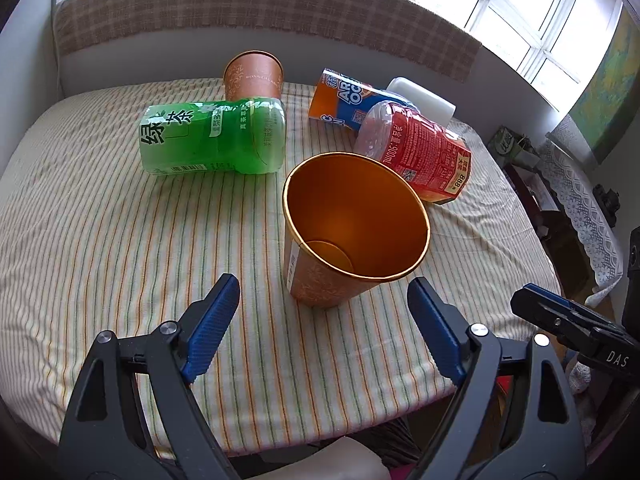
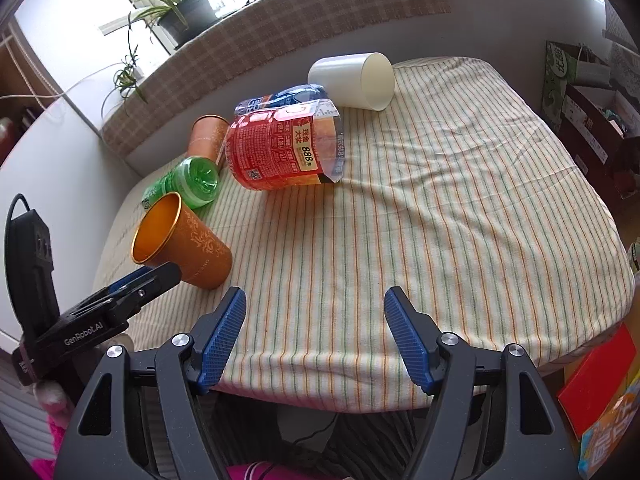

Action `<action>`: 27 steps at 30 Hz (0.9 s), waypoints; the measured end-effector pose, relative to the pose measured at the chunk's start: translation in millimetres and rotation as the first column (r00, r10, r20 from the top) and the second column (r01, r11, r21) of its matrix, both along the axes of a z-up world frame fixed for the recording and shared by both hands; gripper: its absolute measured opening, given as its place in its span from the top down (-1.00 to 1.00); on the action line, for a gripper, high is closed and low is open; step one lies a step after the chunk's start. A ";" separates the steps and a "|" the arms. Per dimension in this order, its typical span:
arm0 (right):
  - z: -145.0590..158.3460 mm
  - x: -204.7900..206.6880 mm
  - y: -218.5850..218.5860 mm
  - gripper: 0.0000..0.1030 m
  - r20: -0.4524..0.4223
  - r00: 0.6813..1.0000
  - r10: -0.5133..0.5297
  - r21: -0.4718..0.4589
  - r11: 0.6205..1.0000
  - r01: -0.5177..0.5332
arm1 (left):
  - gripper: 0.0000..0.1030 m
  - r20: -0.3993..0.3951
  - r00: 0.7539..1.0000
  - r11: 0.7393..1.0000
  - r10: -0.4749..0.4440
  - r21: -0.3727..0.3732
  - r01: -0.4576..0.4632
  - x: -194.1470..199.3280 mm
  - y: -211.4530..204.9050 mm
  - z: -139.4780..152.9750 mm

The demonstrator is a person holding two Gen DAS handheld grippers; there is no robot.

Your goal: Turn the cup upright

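Note:
An orange paper cup (image 1: 344, 236) stands upright on the striped tablecloth, mouth up, just ahead of my open, empty left gripper (image 1: 324, 292); it also shows in the right wrist view (image 2: 184, 240). A second orange cup (image 1: 254, 76) stands mouth down at the back (image 2: 208, 136). A white cup (image 2: 356, 80) lies on its side at the far edge (image 1: 424, 100). My right gripper (image 2: 316, 304) is open and empty over the table's near edge, to the right of the upright cup.
A green bottle (image 1: 212, 140), a red-labelled bottle (image 1: 420, 152) and an orange-blue bottle (image 1: 344, 98) lie on their sides around the cups. A wall with a checked cloth (image 1: 240, 12) runs behind. Boxes (image 2: 600, 392) stand beside the table on the right.

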State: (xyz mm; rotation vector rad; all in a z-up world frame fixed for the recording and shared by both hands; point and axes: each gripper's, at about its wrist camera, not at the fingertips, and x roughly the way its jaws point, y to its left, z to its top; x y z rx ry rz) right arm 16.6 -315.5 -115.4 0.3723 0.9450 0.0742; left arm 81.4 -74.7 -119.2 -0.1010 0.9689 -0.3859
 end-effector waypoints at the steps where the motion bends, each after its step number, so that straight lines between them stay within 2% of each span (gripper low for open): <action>1: 2.1 -0.1 1.8 -0.38 0.008 1.000 0.002 -0.007 1.000 -0.002 | -0.71 0.009 1.000 1.000 0.005 0.008 -0.005 -3.4 3.6 1.5; 10: 24.6 -2.0 27.1 -0.38 0.103 0.994 0.044 -0.115 0.993 -0.032 | -0.71 0.148 0.983 0.993 0.108 0.040 -0.115 -32.6 37.5 31.5; 15: 41.1 -7.7 39.2 -0.38 0.181 0.982 0.059 -0.174 0.984 -0.027 | -0.74 0.277 0.948 0.981 0.158 0.067 -0.183 -51.5 44.5 55.8; 17: 48.0 -10.4 43.9 -0.41 0.214 0.975 0.062 -0.197 0.980 -0.019 | -0.83 0.321 0.932 0.977 0.170 0.066 -0.201 -58.5 45.9 65.1; 19: 53.7 -13.1 47.0 -0.53 0.245 0.968 0.063 -0.213 0.977 -0.010 | -0.94 0.361 0.914 0.973 0.184 0.065 -0.221 -64.9 46.9 72.8; 21: 58.7 -16.5 49.5 -0.54 0.276 0.959 0.061 -0.231 0.973 0.004 | -0.97 0.399 0.896 0.969 0.192 0.065 -0.237 -71.8 47.3 80.4; 27: 66.4 -20.7 56.1 -0.57 0.319 0.946 0.061 -0.272 0.962 0.029 | -0.97 0.455 0.870 0.965 0.190 0.077 -0.251 -82.4 44.2 93.5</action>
